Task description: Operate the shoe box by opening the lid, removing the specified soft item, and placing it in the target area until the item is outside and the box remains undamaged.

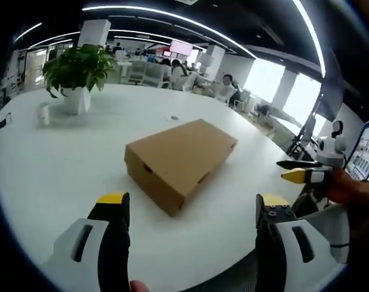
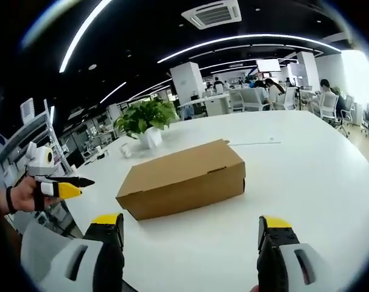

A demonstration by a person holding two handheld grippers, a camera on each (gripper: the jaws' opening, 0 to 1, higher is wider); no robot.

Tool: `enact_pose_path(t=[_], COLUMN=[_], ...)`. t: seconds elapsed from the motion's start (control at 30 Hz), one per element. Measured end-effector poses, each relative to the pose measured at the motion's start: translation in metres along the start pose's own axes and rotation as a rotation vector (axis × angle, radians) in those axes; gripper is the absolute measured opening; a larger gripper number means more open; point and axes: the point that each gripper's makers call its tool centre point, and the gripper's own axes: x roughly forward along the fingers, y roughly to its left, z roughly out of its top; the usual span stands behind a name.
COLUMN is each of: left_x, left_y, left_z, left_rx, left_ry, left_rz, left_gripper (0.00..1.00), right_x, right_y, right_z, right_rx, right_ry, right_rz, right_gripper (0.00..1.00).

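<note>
A closed brown cardboard shoe box (image 1: 179, 160) lies on the white table (image 1: 63, 170), its lid down. In the left gripper view my left gripper (image 1: 192, 207) stands open just short of the box's near corner, nothing between its yellow-tipped jaws. The right gripper (image 1: 301, 171) comes in from the right there, held by a hand, its jaws close together. In the right gripper view the box (image 2: 183, 177) lies ahead and my right gripper (image 2: 190, 228) is open in front of its long side. The left gripper (image 2: 66, 186) shows at the left, off the table.
A potted green plant (image 1: 77, 76) in a white pot stands at the table's far side, also seen as the plant (image 2: 147, 121). A small clear cup (image 1: 43, 114) sits beside it. Office chairs and seated people lie beyond the table. The table edge (image 1: 233, 267) runs near my jaws.
</note>
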Motion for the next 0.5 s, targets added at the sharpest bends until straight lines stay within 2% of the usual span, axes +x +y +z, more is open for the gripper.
enact_pose_path(t=[0.5], left_x=[0.030], left_y=[0.003], left_z=[-0.003], left_rx=[-0.007], left_ry=[0.050], left_rz=[-0.007], left_gripper=[0.84], right_x=[0.033], right_y=[-0.027], right_z=[0.007], right_rx=[-0.027], right_ry=[0.034], right_rz=[0.025], right_gripper=[0.90])
